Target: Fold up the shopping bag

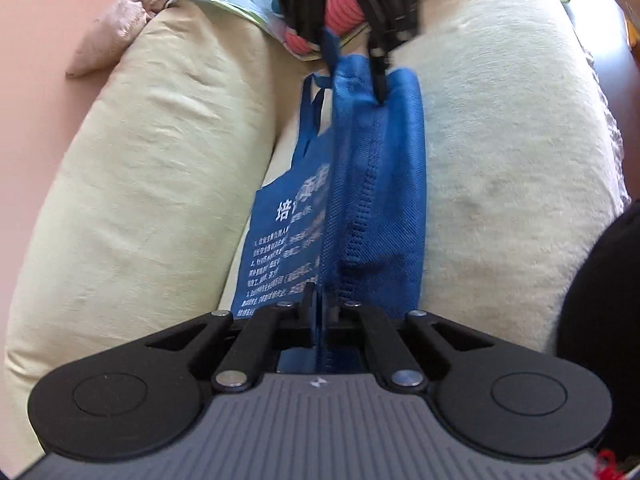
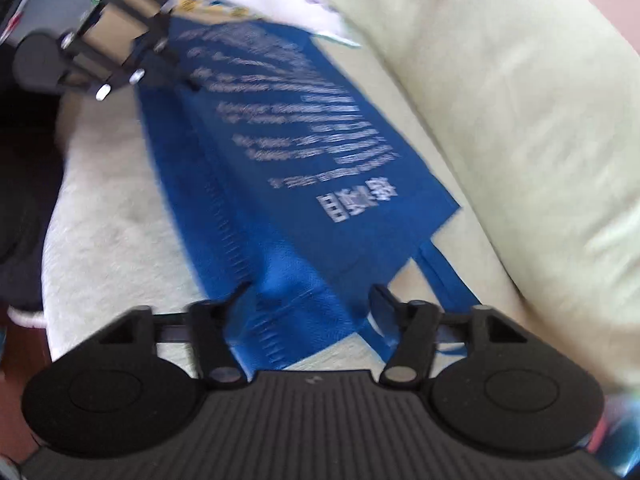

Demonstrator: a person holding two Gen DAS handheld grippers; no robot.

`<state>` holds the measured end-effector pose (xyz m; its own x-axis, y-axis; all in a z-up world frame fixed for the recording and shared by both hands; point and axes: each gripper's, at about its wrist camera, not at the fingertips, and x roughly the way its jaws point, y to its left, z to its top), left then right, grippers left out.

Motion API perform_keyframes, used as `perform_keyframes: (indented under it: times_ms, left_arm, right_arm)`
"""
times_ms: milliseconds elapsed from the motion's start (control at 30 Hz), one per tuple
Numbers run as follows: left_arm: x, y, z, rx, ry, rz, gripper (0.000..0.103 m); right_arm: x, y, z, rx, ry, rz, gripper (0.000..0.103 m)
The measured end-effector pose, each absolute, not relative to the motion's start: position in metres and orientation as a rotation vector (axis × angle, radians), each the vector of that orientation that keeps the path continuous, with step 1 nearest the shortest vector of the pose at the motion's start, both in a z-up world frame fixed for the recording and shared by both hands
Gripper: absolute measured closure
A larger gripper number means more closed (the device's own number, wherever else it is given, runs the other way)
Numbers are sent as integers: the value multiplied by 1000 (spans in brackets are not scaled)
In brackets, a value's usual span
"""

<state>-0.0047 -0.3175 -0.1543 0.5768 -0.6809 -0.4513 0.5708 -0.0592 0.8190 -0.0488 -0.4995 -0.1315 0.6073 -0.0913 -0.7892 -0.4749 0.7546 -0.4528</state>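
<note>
Blue shopping bag (image 1: 372,184) lies lengthwise on the cream sofa seat (image 1: 500,152), against the back cushion (image 1: 132,152), partly folded along its length. Left gripper (image 1: 318,300) is clamped shut on the bag's bottom edge. Right gripper (image 2: 310,292) straddles the handle end, jaws partly apart (grip uncertain; the view is blurred). Step in hand: the lengthwise fold. Next probably calls for both ends pinched, then laid over evenly.

In the blurred right wrist view we see the blue shopping bag (image 2: 288,168) stretched diagonally across a cream cushion (image 2: 520,100), our right gripper (image 2: 308,300) straddling its lower end, the left gripper (image 2: 176,68) at its upper-left end.
</note>
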Motion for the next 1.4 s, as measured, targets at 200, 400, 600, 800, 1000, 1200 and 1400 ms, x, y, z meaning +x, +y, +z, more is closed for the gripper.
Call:
perform_keyframes:
  times_ms: [200, 400, 600, 800, 1000, 1200, 1400]
  left_arm:
    - [-12, -312, -157, 1280, -169, -988, 103]
    - [-19, -323, -190, 1427, -203, -1053, 103]
    - [-17, -327, -202, 1439, -173, -1084, 103]
    - [-14, -323, -196, 1409, -176, -1087, 103]
    - [-14, -314, -182, 1365, -176, -1087, 87]
    - [-30, -309, -144, 1211, -157, -1250, 97]
    - [-36, -347, -157, 1155, -105, -1334, 101]
  right_arm:
    - [-68, -478, -135, -922, 788, 162, 96]
    - [-103, -454, -174, -1242, 711, 1, 96]
    - [-116, -441, -196, -1193, 764, -56, 68]
    - [-112, -431, -191, -1259, 684, -57, 64]
    - [-105, -433, -186, -1207, 719, -31, 102]
    - [-106, -437, -175, -1170, 709, -21, 102]
    - [-111, -433, -172, -1188, 681, -21, 102]
